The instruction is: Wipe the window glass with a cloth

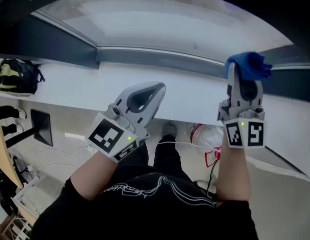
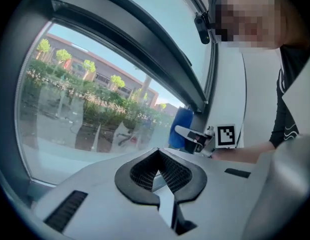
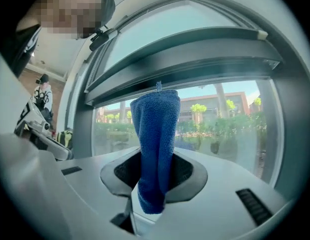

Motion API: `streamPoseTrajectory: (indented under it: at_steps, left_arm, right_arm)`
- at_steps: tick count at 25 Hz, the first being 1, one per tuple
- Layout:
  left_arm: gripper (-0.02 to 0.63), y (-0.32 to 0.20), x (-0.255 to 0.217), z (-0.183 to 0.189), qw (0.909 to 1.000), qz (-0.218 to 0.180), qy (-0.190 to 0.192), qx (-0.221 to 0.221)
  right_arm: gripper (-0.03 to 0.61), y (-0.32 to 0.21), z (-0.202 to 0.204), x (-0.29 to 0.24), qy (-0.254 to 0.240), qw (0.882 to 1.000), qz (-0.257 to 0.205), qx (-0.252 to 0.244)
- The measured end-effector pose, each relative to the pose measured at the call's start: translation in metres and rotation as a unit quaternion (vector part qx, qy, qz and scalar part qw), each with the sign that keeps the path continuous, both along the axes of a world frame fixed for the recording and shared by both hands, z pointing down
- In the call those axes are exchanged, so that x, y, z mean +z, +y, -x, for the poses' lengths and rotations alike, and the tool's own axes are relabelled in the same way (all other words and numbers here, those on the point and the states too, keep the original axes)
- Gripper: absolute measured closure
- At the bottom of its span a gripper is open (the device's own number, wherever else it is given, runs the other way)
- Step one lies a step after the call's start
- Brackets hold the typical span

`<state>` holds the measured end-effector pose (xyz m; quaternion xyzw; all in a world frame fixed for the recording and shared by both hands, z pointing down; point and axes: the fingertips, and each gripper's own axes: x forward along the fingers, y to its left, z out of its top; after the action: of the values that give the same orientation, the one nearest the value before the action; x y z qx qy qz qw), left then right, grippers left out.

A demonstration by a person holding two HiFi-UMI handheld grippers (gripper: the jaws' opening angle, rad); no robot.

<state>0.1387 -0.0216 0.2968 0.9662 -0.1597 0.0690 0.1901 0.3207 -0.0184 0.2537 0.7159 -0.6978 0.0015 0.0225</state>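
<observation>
A blue cloth (image 1: 249, 66) sticks up from my right gripper (image 1: 243, 84), whose jaws are shut on it; in the right gripper view the cloth (image 3: 155, 149) stands upright just short of the window glass (image 3: 210, 119). My left gripper (image 1: 144, 95) is over the white sill, shut with nothing between its jaws. In the left gripper view the closed jaws (image 2: 159, 170) point at the window glass (image 2: 84, 109), and the cloth (image 2: 181, 127) and the right gripper show to the right. The window glass (image 1: 160, 29) spans the top of the head view.
A white sill (image 1: 69, 86) runs below the dark window frame (image 1: 144, 56). A black and yellow backpack (image 1: 14, 76) lies on the sill at the far left. On the floor below are a white plastic bag (image 1: 207, 136) and cables.
</observation>
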Motion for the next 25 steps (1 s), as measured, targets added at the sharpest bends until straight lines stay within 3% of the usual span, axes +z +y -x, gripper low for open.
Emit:
streamPoseTrajectory:
  at_steps: [8,15,20,25]
  left_arm:
    - [0.609,-0.058,0.02,0.145,0.9973,0.012,-0.012,-0.071]
    - [0.609,-0.098,0.03,0.263,0.9925,0.009,-0.024,-0.12]
    - [0.609,-0.111,0.038,0.313,0.9898,0.015,-0.03,-0.138]
    - [0.609,-0.122,0.041,0.34,0.9899,0.01,-0.036,-0.137]
  right_arm:
    - [0.485,-0.083,0.181,0.041,-0.039,0.994,0.008,-0.1]
    - [0.485,-0.161,0.335,0.069,-0.03,0.982,0.015,-0.187]
    - [0.485,-0.218,0.398,0.091,-0.018,0.977,0.027,-0.213]
    - [0.485,-0.263,0.431,0.105,-0.018,0.975,0.045,-0.215]
